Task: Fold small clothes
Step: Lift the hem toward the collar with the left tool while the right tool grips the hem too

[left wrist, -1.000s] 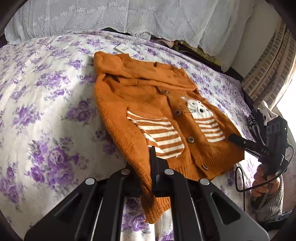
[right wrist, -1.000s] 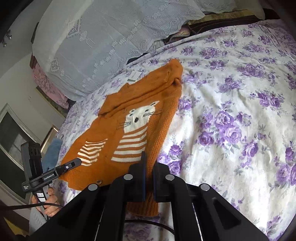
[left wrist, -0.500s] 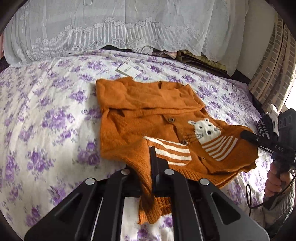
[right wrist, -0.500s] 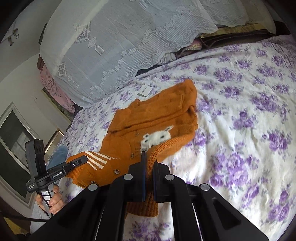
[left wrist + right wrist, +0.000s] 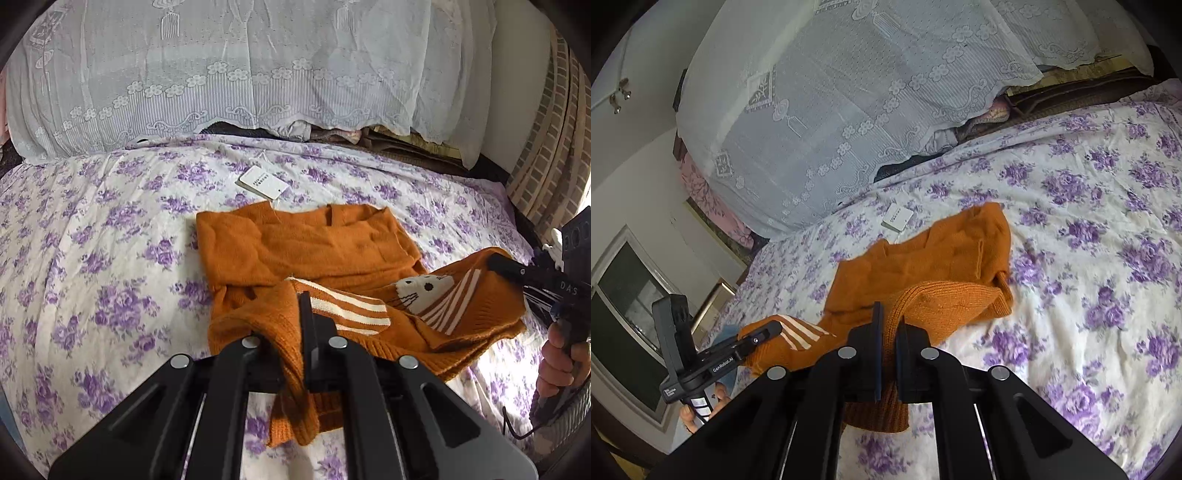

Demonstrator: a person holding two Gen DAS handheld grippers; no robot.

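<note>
1. Both grippers have lifted the cardigan's (image 5: 295, 251) hem up and toward the collar since a second ago
2. Left gripper (image 5: 300, 332) is clamped on one hem corner
3. Right gripper (image 5: 888, 332) pinches the other
4. Its upper half lies mid-bed (image 5: 92, 258), the tag (image 5: 263, 182) near the lace cover (image 5: 258, 66)

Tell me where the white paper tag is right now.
The white paper tag lies flat on the floral bedsheet, just beyond the orange sweater collar, before the lace-covered pillows; in both views.
</note>
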